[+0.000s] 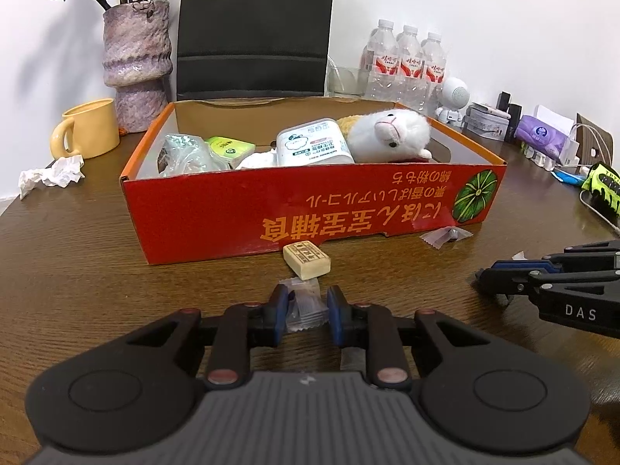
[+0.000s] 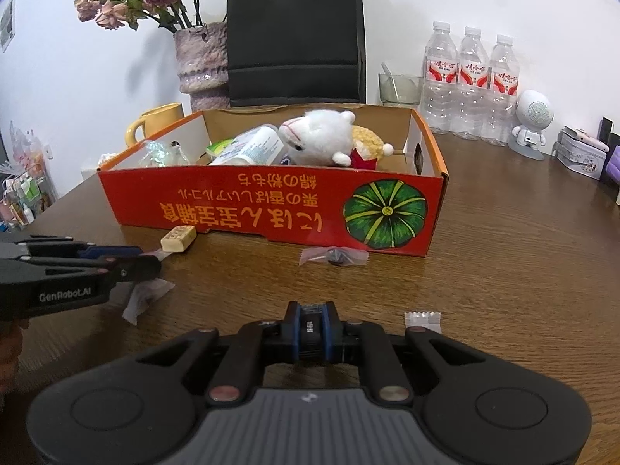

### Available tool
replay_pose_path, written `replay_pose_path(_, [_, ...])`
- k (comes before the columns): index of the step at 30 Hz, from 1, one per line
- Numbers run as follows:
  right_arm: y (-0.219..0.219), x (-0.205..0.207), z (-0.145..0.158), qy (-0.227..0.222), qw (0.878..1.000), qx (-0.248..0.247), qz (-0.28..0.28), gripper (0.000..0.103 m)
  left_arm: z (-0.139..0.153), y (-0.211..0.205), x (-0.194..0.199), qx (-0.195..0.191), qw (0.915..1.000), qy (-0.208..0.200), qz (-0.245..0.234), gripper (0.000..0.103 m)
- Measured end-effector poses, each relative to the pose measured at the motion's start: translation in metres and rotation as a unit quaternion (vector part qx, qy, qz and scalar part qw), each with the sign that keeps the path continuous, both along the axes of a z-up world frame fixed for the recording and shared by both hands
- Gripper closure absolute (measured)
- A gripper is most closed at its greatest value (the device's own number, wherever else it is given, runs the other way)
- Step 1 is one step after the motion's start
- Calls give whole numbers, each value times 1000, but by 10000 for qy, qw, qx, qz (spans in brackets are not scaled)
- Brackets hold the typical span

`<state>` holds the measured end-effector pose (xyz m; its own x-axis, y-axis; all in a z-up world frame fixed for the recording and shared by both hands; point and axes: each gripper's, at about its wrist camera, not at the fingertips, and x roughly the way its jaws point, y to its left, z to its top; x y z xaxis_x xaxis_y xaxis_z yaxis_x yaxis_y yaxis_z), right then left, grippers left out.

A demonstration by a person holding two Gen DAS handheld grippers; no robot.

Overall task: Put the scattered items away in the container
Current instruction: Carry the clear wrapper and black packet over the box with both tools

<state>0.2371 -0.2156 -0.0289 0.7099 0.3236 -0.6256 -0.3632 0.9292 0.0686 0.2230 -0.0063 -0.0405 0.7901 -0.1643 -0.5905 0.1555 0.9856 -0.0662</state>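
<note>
The red cardboard box [image 1: 232,213] [image 2: 248,205] stands on the wooden table and holds a white plush toy [image 1: 389,135] [image 2: 321,137], a wipes pack and small packets. My left gripper [image 1: 308,308] [image 2: 149,261] is open around a clear sachet [image 1: 306,312] [image 2: 145,296] lying on the table. My right gripper [image 2: 312,327] [image 1: 482,277] is shut on a small dark item [image 2: 310,325]. A cream tile block [image 1: 307,260] [image 2: 179,238], a clear packet with a dark piece [image 1: 445,234] [image 2: 335,256] and a silver sachet [image 2: 422,317] lie loose in front of the box.
A yellow mug [image 1: 87,130], a purple vase [image 1: 137,66], a black bag [image 2: 294,35], water bottles [image 2: 471,85], a glass [image 2: 399,85] and a white robot speaker [image 2: 533,124] stand behind the box. Crumpled tissue [image 1: 52,174] lies at the left. Tissue pack and cables sit far right [image 1: 542,135].
</note>
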Motion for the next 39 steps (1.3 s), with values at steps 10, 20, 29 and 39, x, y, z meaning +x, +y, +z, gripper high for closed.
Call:
replay_pose_path(10, [0,3,32,-401,9989,246,-75,93,29,2,-16,-161,9985,-510,-117,81])
replay_pose_path(20, [21,37,86,-1018,9934,526,73,93,80,9,13,-240,9920,-1236,48,81])
replay_pose_path(29, [57,94,92,-994,9926,681,159,93,85,24,74,-419,9915,-1187,341,81])
replay_pose_path(39, [92,151,71,-703,9957,555,213,92,67,40,127,-426,9936,-894,551,81])
